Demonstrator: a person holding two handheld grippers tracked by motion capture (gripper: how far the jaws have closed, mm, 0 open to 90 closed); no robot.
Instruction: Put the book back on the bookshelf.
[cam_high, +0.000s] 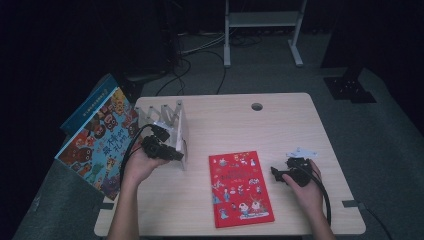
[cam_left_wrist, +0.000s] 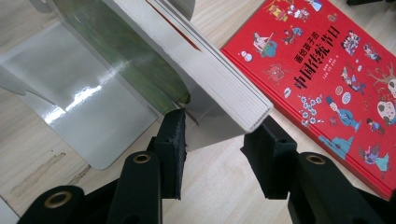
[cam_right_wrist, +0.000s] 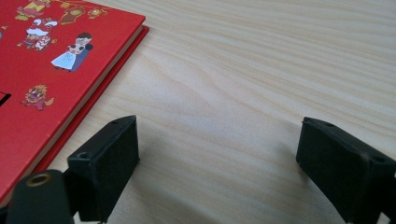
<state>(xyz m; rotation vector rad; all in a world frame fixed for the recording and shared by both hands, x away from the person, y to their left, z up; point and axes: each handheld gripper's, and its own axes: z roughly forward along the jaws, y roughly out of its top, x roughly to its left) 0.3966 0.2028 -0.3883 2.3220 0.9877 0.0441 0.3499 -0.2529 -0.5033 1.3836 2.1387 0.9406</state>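
Note:
A thick book (cam_left_wrist: 210, 79) with white page edges stands in a shiny metal book rack (cam_left_wrist: 93, 107) at the table's left (cam_high: 160, 117). My left gripper (cam_left_wrist: 223, 119) is open, its jaws on either side of the book's lower corner; the left pad sits close against the cover and the right one just under the corner. From above, the left gripper (cam_high: 170, 152) is at the rack's near end. A red picture book (cam_high: 240, 187) lies flat mid-table, also in the left gripper view (cam_left_wrist: 327, 79). My right gripper (cam_high: 276, 173) rests right of the red book (cam_right_wrist: 46, 70), open (cam_right_wrist: 217, 123) over bare wood.
Two large colourful books (cam_high: 97, 145) lean off the table's left edge. A cable hole (cam_high: 257, 106) sits near the far edge of the table. Beyond the table stands a white metal frame (cam_high: 262, 30) with cables on the floor.

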